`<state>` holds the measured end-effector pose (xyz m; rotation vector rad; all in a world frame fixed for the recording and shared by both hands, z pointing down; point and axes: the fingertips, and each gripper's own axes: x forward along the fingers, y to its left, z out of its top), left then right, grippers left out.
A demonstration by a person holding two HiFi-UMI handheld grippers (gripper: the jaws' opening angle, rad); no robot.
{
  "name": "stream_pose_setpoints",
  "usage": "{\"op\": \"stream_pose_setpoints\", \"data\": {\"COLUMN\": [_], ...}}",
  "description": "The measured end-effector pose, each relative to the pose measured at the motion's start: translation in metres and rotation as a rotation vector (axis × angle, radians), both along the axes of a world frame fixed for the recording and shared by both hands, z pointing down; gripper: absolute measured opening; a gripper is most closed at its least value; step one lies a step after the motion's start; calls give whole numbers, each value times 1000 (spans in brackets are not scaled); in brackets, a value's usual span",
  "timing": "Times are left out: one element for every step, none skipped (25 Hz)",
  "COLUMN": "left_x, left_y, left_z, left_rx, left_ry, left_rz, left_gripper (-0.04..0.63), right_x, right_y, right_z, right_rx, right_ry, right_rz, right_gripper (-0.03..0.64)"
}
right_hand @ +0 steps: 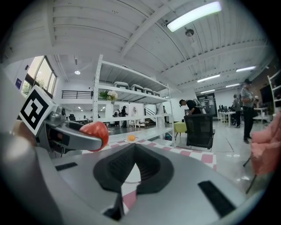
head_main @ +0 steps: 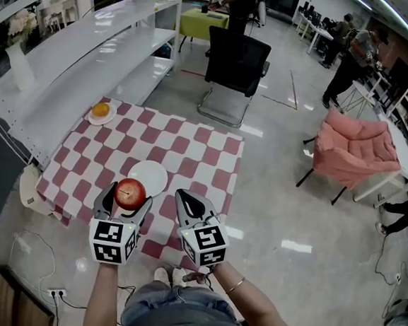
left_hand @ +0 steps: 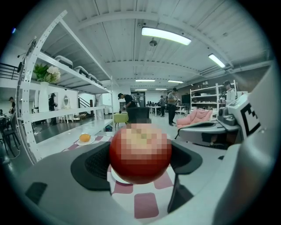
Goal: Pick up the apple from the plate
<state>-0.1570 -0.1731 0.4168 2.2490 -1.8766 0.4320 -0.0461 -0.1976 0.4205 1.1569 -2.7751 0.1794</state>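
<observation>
Head view: white shelving [head_main: 94, 43] flanks a table [head_main: 198, 147] draped in red-and-white checks, with a black office chair [head_main: 234, 65] at its far end and a pink armchair [head_main: 354, 150] off to the right. At the near edge a person holds two grippers side by side. The left gripper [head_main: 127, 203] is clamped on the red apple [head_main: 130, 192], a jaw pressing each flank. The fruit is raised clear of the white plate [head_main: 152, 175], which lies just beyond it. The right gripper [head_main: 185, 197], just beside, carries nothing, its jaws drawn together at the tips. An orange [head_main: 101, 108] sits on a small plate [head_main: 91, 118] at the far left corner.
</observation>
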Motion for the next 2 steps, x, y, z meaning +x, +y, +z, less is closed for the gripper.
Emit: {"op": "stream_pose_setpoints", "data": {"left_x": [0, 1], "left_y": [1, 1], "left_z": [1, 3], "left_rx": [-4, -8], "left_ry": [-1, -1], "left_rz": [-1, -2], "left_gripper": [408, 408], "right_x": [1, 2], "right_y": [0, 0], "right_z": [0, 1], "right_rx": [0, 1], "right_ry": [0, 0], "right_rz": [-1, -1], "right_gripper": [8, 9]}}
